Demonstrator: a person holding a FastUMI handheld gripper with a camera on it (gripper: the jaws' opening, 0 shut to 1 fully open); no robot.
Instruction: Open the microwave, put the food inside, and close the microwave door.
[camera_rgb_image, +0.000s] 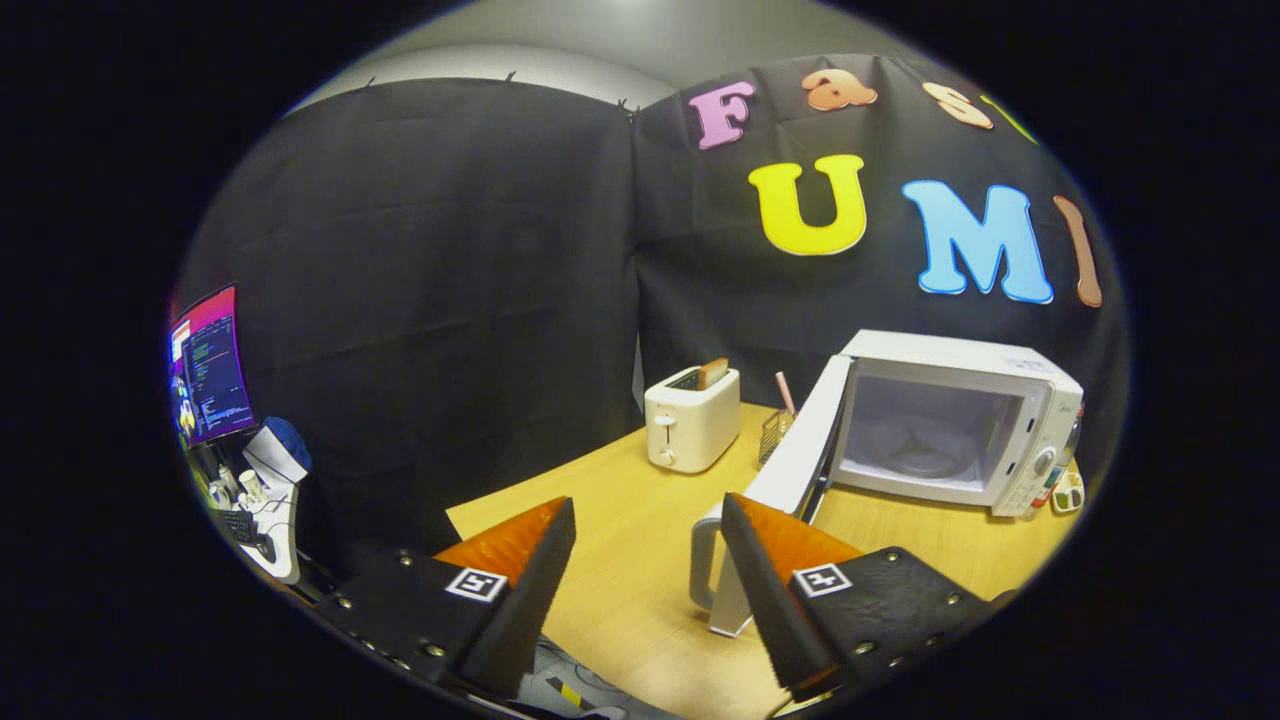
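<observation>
A white microwave (1000, 400) stands on the wooden table (620, 590), beyond my fingers and to their right. Its door (790, 470) is swung wide open toward me, the handle (703, 560) just ahead of my right finger. The cavity (930, 435) shows a bare glass turntable. My gripper (648, 525) is open above the table's near part, with nothing between its fingers. A white toaster (692, 418) with a slice of bread (712, 373) standing in its slot sits beyond the fingers, left of the microwave door.
A small wire basket (773, 433) with a pink stick stands between the toaster and the microwave door. Small coloured items (1066, 492) lie right of the microwave. Off the table to the left are a lit monitor (208, 365) and desk clutter (262, 500).
</observation>
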